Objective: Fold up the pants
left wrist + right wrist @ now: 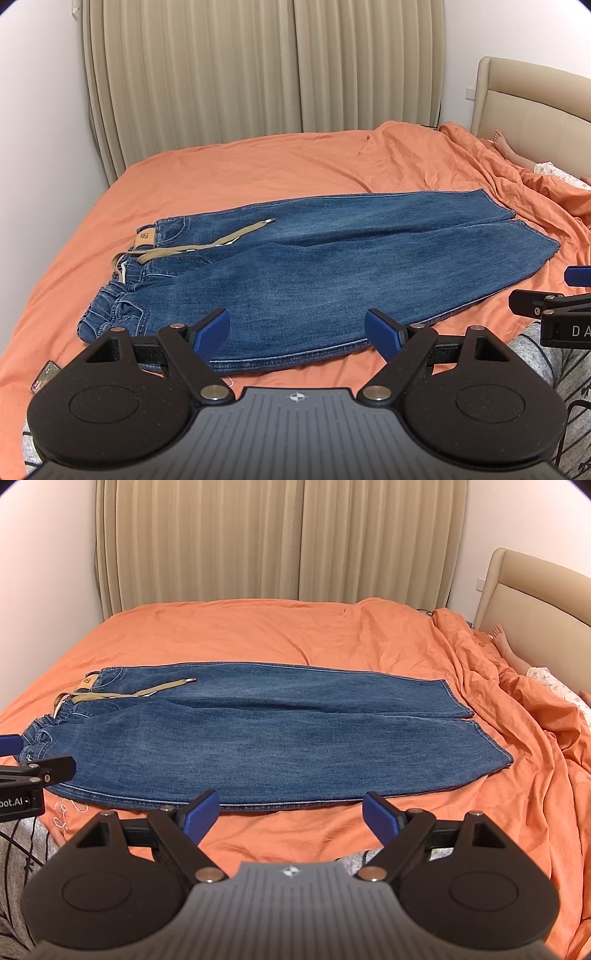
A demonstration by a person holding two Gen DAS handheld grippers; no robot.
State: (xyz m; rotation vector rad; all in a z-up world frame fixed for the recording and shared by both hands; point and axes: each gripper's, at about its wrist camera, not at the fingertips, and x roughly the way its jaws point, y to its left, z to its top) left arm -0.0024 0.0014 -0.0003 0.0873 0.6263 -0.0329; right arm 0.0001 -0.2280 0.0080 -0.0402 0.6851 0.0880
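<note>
Blue jeans (314, 273) lie flat across the orange bed sheet (258, 166), waistband to the left, both leg hems to the right. A tan drawstring (199, 245) trails over the waist. In the right wrist view the same jeans (258, 738) stretch from left to right with the drawstring (147, 692) near the waistband. My left gripper (297, 334) hovers open over the near edge of the jeans, nothing between its blue pads. My right gripper (290, 814) is open too, just short of the near seam, above the sheet (277, 642).
A person's bare foot (502, 142) and leg lie under a rumpled orange cover at the far right by the beige headboard (532, 107). Beige curtains (258, 74) hang behind the bed. A phone (46, 374) rests at the near left edge. Grey patterned fabric (569, 369) is at the near right.
</note>
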